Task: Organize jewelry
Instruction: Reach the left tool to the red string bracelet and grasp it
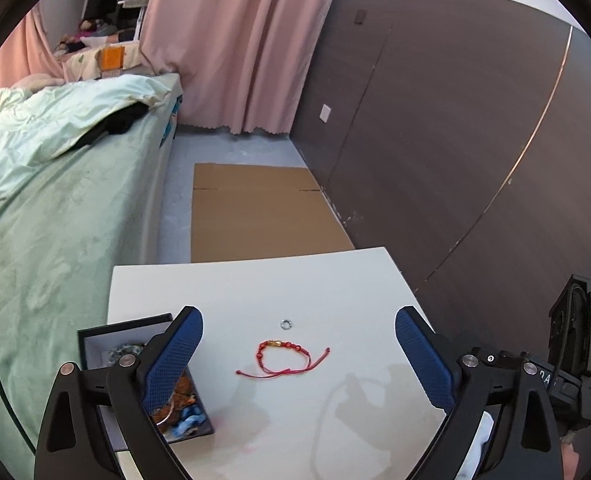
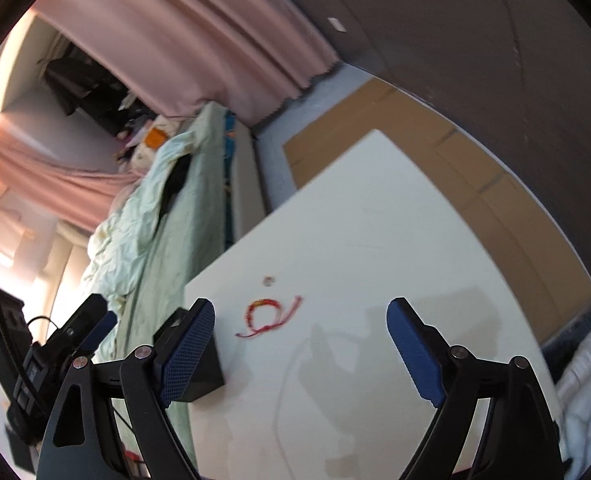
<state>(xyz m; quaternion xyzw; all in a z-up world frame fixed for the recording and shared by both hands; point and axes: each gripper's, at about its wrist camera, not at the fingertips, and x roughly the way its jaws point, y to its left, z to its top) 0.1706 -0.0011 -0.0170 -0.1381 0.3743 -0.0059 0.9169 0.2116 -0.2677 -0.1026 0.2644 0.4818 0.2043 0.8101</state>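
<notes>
A red cord bracelet (image 1: pixel 281 358) with a gold bead lies on the white table (image 1: pixel 335 280). A small silver ring (image 1: pixel 286 324) lies just beyond it. An open black jewelry box (image 1: pixel 95 344) with beads and bangles inside sits at the table's left edge, partly behind my left finger. My left gripper (image 1: pixel 297 354) is open and empty above the bracelet. My right gripper (image 2: pixel 299 340) is open and empty, with the bracelet (image 2: pixel 264 316), the ring (image 2: pixel 269 280) and the box (image 2: pixel 203 376) ahead to its left.
A bed with green covers (image 1: pixel 55 220) runs along the table's left side. Flat cardboard (image 1: pixel 255 212) lies on the floor beyond the table. A dark panelled wall (image 1: pixel 455 140) stands on the right. Pink curtains (image 1: pixel 235 40) hang at the back.
</notes>
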